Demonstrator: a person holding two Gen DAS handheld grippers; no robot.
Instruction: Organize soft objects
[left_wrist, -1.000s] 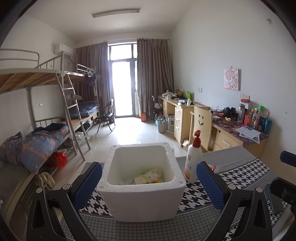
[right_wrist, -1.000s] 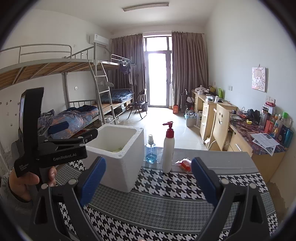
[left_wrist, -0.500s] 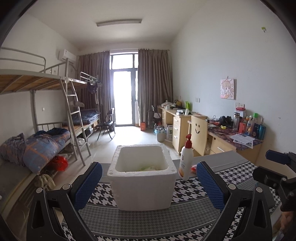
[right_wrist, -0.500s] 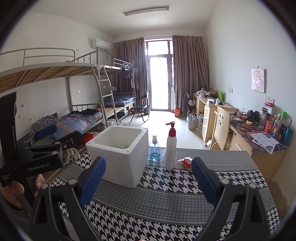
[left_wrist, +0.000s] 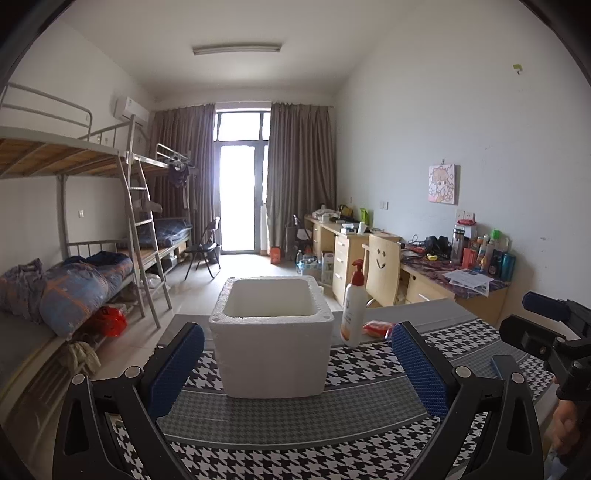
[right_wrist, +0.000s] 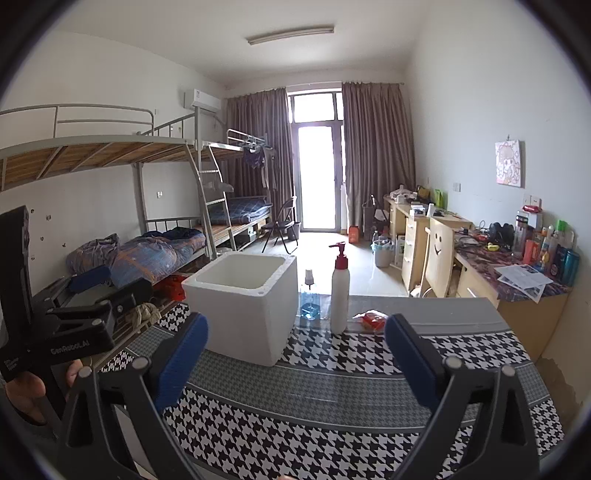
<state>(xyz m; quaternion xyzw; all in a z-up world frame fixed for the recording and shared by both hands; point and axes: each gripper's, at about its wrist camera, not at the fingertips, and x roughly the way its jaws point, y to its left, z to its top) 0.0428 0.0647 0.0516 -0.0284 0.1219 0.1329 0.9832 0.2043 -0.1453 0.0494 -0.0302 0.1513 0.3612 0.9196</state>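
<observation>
A white foam box (left_wrist: 271, 339) (right_wrist: 243, 304) stands on the houndstooth tablecloth (left_wrist: 295, 435) (right_wrist: 332, 406); its inside is hidden from both views. Behind it to the right lies a small red packet (left_wrist: 376, 328) (right_wrist: 371, 320). My left gripper (left_wrist: 295, 373) is open and empty, held back from the box and level with its front wall. My right gripper (right_wrist: 295, 363) is open and empty too, to the right of the box. The left gripper's body shows at the left edge of the right wrist view, held by a hand (right_wrist: 22, 391).
A white pump bottle with a red top (left_wrist: 354, 308) (right_wrist: 339, 290) stands right of the box, a small blue spray bottle (right_wrist: 309, 301) beside it. Bunk beds (left_wrist: 74, 258) line the left wall, desks (left_wrist: 443, 280) the right. The table's far edge is grey.
My left gripper has pulled back and dropped lower, so the items inside the box are no longer seen. The right gripper has also drawn back a little from the table.
</observation>
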